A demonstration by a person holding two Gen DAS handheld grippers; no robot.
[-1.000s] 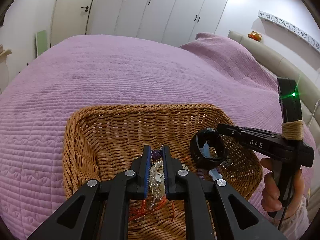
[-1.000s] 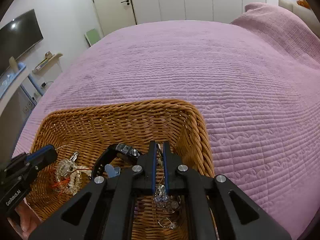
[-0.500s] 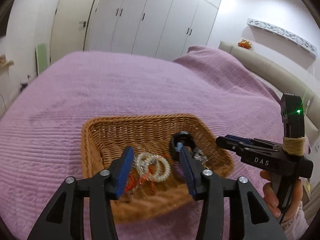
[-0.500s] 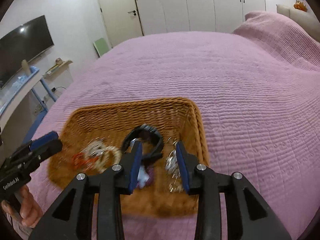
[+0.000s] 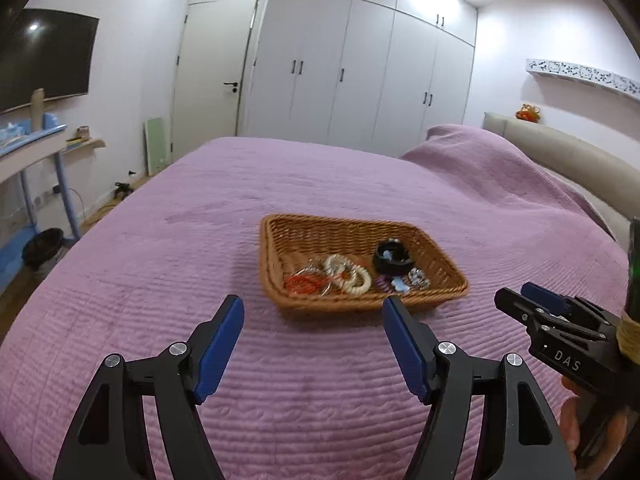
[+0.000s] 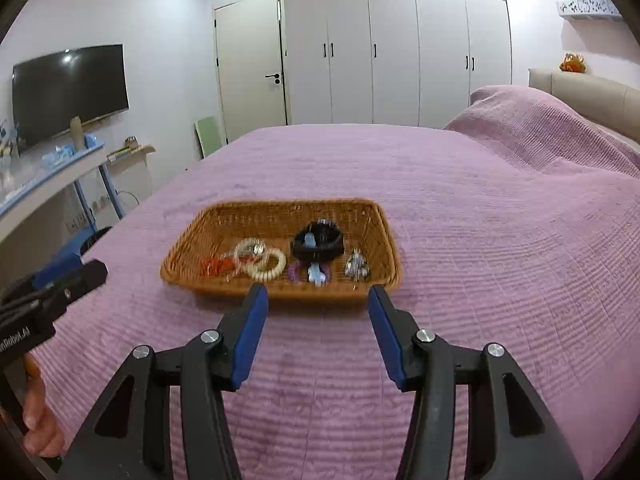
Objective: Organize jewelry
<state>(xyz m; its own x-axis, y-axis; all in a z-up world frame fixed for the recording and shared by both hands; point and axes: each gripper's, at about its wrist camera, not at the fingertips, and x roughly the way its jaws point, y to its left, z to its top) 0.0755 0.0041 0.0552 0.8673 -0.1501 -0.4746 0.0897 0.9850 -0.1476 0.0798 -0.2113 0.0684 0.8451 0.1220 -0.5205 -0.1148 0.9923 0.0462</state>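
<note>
Jewelry: a loose heap inside the wicker basket (image 6: 280, 216) on the bed (image 6: 480, 240), ahead of both tools and apart from them.
Left tool (image 5: 314, 334): blue-padded fingers spread wide, nothing between them, held over bare bedspread short of the basket's near rim.
Right tool (image 6: 314, 316): fingers likewise parted and empty; in its own view the tips sit just before the basket's near rim, not touching it.
Right tool seen from left view: black body (image 5: 560, 340) at the right edge, marked DAS, with twine wrapped round its handle and a hand below it.
Left tool seen from right view: black body (image 6: 44, 300) at the left edge, a hand under it.
Between tools and basket: only quilted purple bedspread; nothing blocks the way.
Basket contents, left part: red-orange beaded strand (image 6: 216, 266), then cream bead bracelets (image 6: 266, 264) overlapping a clear beaded ring.
Basket contents, middle: black band (image 6: 318, 244) standing as a loop, a pale blue piece (image 6: 316, 274) and purple beads in front of it.
Basket contents, right part: small silvery piece (image 6: 356, 268) near the right wall.
Beyond the basket: open bedspread, a covered pillow mound (image 6: 540, 120) and beige headboard at right.
Far wall: white wardrobes (image 6: 400, 40) and a door (image 6: 252, 68).
Far left: wall television (image 6: 68, 92) above a worktop (image 6: 52, 168) with small clutter.
</note>
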